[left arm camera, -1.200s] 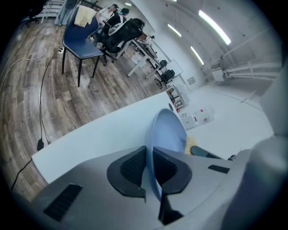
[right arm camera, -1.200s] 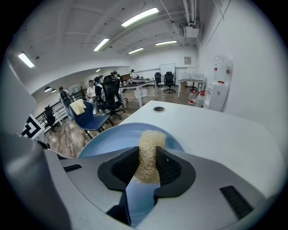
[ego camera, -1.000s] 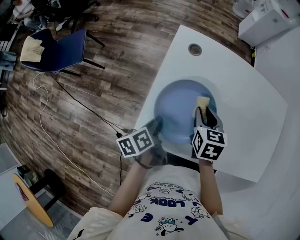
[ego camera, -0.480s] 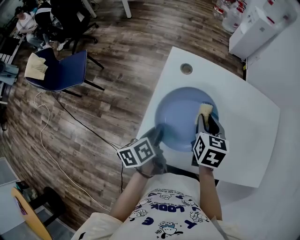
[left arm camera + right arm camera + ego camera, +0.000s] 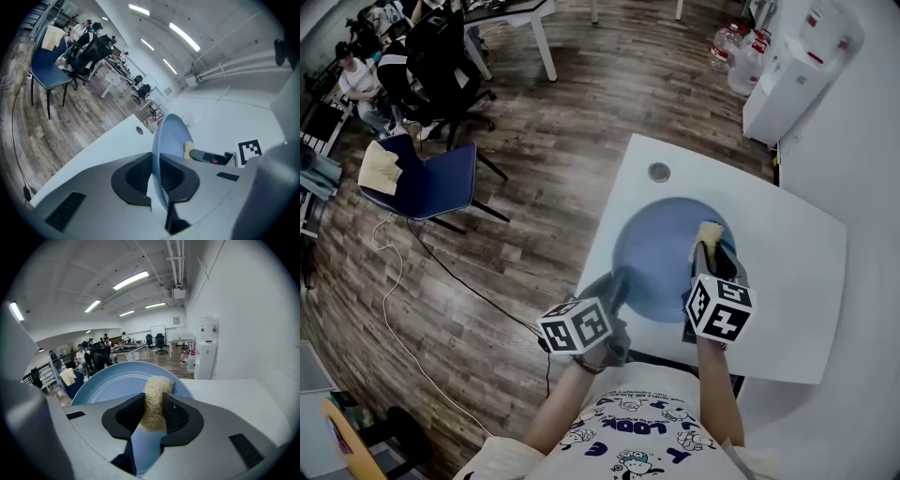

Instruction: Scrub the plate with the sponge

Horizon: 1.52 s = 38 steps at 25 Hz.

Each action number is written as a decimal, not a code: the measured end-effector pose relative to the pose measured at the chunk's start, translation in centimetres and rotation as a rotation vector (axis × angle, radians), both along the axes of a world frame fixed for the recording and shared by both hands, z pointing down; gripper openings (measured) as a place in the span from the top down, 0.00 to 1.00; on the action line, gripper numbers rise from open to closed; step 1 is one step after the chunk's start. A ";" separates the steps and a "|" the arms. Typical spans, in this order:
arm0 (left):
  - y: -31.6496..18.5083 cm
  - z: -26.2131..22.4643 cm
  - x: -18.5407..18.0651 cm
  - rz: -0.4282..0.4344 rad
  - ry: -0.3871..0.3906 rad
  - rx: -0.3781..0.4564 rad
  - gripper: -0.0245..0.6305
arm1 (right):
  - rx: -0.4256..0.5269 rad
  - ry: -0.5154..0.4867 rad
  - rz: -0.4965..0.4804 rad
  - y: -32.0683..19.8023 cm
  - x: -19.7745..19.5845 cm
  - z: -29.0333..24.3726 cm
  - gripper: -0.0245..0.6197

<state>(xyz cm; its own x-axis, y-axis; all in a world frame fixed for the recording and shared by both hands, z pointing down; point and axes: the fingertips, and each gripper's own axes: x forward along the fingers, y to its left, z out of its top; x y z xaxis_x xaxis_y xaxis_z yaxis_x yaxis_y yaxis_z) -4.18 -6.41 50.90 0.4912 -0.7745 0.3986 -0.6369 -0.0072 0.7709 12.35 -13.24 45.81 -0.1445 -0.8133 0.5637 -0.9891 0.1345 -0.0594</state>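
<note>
Ceiling strips (image 5: 130, 281): bright, well above and beyond the fingers (image 5: 126, 416); the main light source.
Plate (image 5: 112, 380): evenly lit past the fingers, shaded darker between them.
Table (image 5: 787, 272): pale, soft light (no hard shadows).
Edges: heavy fisheye bend, with black corners in both gripper views.
Focus: distant room soft.
</note>
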 end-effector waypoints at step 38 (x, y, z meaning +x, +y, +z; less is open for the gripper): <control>-2.5 -4.1 2.7 0.041 -0.084 0.118 0.92 | 0.146 0.069 -0.298 -4.1 -5.5 -5.2 0.78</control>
<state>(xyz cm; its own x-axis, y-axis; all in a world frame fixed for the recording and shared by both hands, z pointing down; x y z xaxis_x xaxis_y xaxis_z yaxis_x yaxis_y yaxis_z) -1.43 -8.89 46.82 0.4925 -0.7983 0.3466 -0.6963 -0.1224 0.7072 6.84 -17.32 40.61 -0.3537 -0.8140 0.4607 -0.9060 0.4206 0.0477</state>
